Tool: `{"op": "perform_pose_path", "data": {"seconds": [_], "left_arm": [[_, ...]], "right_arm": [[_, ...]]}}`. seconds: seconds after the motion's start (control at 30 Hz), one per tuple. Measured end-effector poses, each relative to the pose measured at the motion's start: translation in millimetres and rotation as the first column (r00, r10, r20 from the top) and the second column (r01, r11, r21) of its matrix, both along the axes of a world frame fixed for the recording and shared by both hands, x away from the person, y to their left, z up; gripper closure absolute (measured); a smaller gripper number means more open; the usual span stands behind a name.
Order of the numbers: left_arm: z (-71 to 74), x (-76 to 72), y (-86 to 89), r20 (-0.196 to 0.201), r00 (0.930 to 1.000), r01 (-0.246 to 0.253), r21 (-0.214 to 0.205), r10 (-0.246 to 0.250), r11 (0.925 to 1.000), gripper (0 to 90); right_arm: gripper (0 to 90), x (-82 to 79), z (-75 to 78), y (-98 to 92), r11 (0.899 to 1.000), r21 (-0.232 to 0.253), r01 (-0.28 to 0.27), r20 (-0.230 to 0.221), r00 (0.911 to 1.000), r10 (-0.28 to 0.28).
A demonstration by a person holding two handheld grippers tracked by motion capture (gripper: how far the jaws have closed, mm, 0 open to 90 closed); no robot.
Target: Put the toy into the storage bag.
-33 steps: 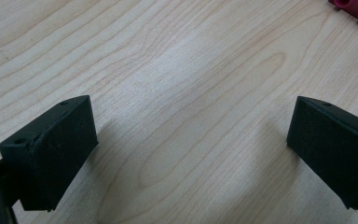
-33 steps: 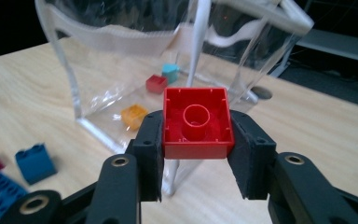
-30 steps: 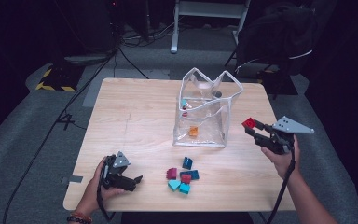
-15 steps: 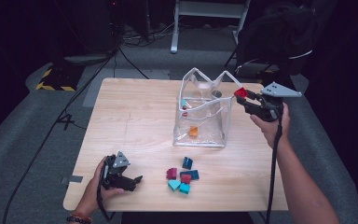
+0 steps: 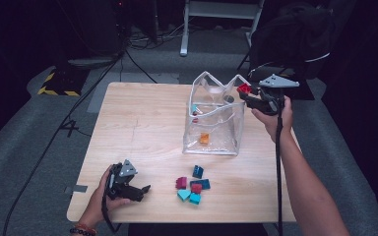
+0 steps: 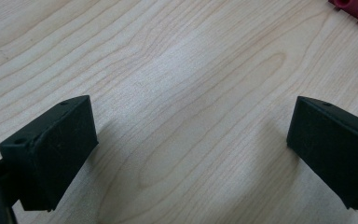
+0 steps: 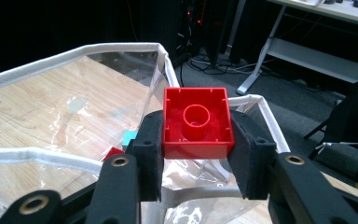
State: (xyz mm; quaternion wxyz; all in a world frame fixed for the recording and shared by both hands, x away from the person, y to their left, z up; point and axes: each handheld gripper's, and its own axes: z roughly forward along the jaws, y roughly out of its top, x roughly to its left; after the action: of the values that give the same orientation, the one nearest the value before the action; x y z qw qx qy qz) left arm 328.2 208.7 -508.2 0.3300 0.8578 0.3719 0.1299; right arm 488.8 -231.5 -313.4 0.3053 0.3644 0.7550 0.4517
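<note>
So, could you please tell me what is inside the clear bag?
Inside the clear bag lie an orange block, a teal one and a red one; folds and glare may hide more.

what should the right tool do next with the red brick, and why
Probably ease it a little further in over the bag's opening, then open. The right tool is shut on the red brick, which sits at the bag's white rim, not clearly inside it. Bricks already lie in the bag, so it likely goes there too.
</note>
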Motion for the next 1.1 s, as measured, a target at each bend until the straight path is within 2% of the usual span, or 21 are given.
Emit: {"op": "perform_pose_path", "data": {"seconds": [0.07, 0.17, 0.23, 0.3, 0.43, 0.73, 0.97, 1.03, 1.1], "left_arm": [[0.0, 0.0, 0.0, 0.0, 1.0, 0.0, 0.001, 0.0, 1.0, 1.8], [0.2, 0.1, 0.2, 0.002, 1.0, 0.001, 0.004, -0.001, 1.0, 1.8], [0.1, 0.1, 0.1, 0.002, 1.0, 0.001, 0.003, -0.001, 1.0, 1.8], [0.0, 0.0, 0.0, 0.0, 1.0, 0.0, 0.001, 0.0, 1.0, 1.8], [0.2, 0.2, 0.3, 0.004, 1.0, 0.003, 0.005, -0.003, 1.0, 1.8], [0.2, 0.0, 0.2, 0.003, 1.0, 0.0, 0.005, 0.0, 1.0, 1.8], [0.2, -0.1, 0.2, 0.003, 1.0, -0.001, 0.005, 0.001, 1.0, 1.8], [0.1, 0.0, 0.2, 0.004, 1.0, -0.001, 0.004, 0.001, 1.0, 1.8], [0.2, 0.0, 0.2, 0.004, 1.0, 0.0, 0.005, 0.0, 1.0, 1.7]], "right_arm": [[59.1, 3.2, -0.4, 0.9, 1.0, -0.006, 0.01, -0.005, 0.9999, -0.01], [56.4, 9.0, -1.1, 0.1, 0.999, 0.017, 0.028, -0.02, 0.9994, -0.028], [53.8, 11.6, -1.7, 0.9, 1.0, 0.016, 0.026, -0.029, 0.9993, -0.025], [51.8, 12.2, -1.8, 2.3, 1.0, 0.004, 0.03, -0.028, 0.9992, -0.03], [50.9, 7.4, 2.5, 0.4, 1.0, 0.025, 0.015, -0.021, 0.9997, -0.014], [48.0, -23.9, 10.4, -0.3, 0.996, 0.04, -0.082, 0.01, 0.9966, 0.081], [46.0, -56.4, 2.5, -2.8, 0.987, 0.026, -0.161, 0.02, 0.9868, 0.161], [46.1, -66.6, -1.6, -3.9, 0.983, 0.027, -0.184, 0.04, 0.9823, 0.183], [46.0, -76.3, -5.8, -3.8, 0.98, 0.011, -0.201, 0.036, 0.9791, 0.2]]}}
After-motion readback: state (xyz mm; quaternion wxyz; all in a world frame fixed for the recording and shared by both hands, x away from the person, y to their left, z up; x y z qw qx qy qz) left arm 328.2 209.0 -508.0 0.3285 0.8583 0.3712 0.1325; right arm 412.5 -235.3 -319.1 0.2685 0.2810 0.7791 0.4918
